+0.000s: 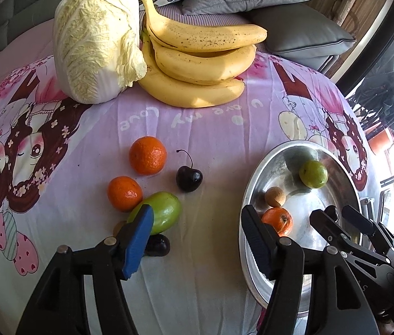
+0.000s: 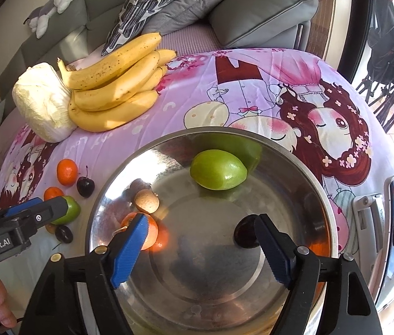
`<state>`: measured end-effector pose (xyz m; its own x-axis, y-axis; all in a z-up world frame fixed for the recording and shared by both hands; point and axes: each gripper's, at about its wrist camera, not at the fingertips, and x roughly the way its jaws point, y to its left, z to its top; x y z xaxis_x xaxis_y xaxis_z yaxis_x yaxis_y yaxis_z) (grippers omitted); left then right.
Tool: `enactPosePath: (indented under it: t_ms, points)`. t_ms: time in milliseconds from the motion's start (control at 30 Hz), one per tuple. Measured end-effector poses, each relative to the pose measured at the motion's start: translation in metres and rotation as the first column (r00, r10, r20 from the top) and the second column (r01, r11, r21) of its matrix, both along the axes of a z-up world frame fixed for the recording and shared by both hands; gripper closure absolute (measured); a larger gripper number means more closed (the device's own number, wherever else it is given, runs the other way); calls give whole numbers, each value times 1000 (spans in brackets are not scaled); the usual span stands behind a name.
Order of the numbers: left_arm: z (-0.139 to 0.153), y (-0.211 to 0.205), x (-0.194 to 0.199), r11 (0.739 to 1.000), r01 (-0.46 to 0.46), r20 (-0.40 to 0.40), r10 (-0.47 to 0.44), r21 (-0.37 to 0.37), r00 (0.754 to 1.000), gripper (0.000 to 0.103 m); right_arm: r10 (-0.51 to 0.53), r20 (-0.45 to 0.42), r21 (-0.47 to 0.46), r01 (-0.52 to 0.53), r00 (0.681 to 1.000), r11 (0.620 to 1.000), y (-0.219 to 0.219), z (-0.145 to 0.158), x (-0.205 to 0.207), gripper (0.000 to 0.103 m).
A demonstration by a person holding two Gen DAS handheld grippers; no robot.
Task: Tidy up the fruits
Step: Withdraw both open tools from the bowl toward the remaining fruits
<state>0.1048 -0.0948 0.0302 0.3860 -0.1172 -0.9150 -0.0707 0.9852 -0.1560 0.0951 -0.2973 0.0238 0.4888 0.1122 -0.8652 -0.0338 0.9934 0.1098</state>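
Nearest, the right gripper [image 2: 199,247] hangs over a round, shiny steel bowl [image 2: 303,156], its ribbed blue pads spread wide with nothing between them. Just off its right finger a dark glossy cherry [image 2: 243,234] lies on the polished bottom of the bowl. By the left finger sits a dimpled orange mandarin [image 2: 152,233], and just beyond it a small, tan, rough-skinned round fruit [image 2: 146,201]. At the far side of the bowl rests a smooth green oval fruit [image 2: 218,173].

To the left, the left gripper [image 1: 197,219] stands open over the worktop, empty, its left finger in front of a second smooth green fruit [image 1: 166,210]. A dark plum-like fruit [image 1: 158,245] lies on the near side of that green one, partly hidden by the finger. Two pebbly mandarins [image 1: 124,194] lie just beyond on the left, the farther one [image 1: 147,155] beside a stemmed black cherry [image 1: 189,178].

All of it rests on a soft lilac cloth [image 1: 211,128] printed with cartoon girls and lightly creased. Farther off, a bunch of speckled yellow bananas [image 1: 197,64] leans against a pale, crinkled napa cabbage [image 1: 96,42]. Behind, grey cushions [image 2: 261,14] are stacked on a sofa.
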Motion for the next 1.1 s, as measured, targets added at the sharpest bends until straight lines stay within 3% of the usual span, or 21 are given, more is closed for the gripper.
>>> enactPosePath:
  t_ms: [100,400,567,700,1100]
  points:
    - [0,1,0,1000,-5,3,5,9,1000,27,8,0,1,-8,1000,1000,1,0,0,17]
    - [0,4,0,999,-17,11,17,31,1000,21,10,12,4,-10,1000,1000,1,-1,-1,0]
    - [-1,4,1,999,-18,8,17,34,1000,20,10,21,10,-10,1000,1000,0,-1,-1,0]
    - [-1,5,0,998,-21,18,20,52,1000,10,21,21,4,-21,1000,1000,2,-2,-1,0]
    - [0,10,-8,999,-23,23,22,43,999,10,38,23,15,-38,999,999,5,-2,-1,0]
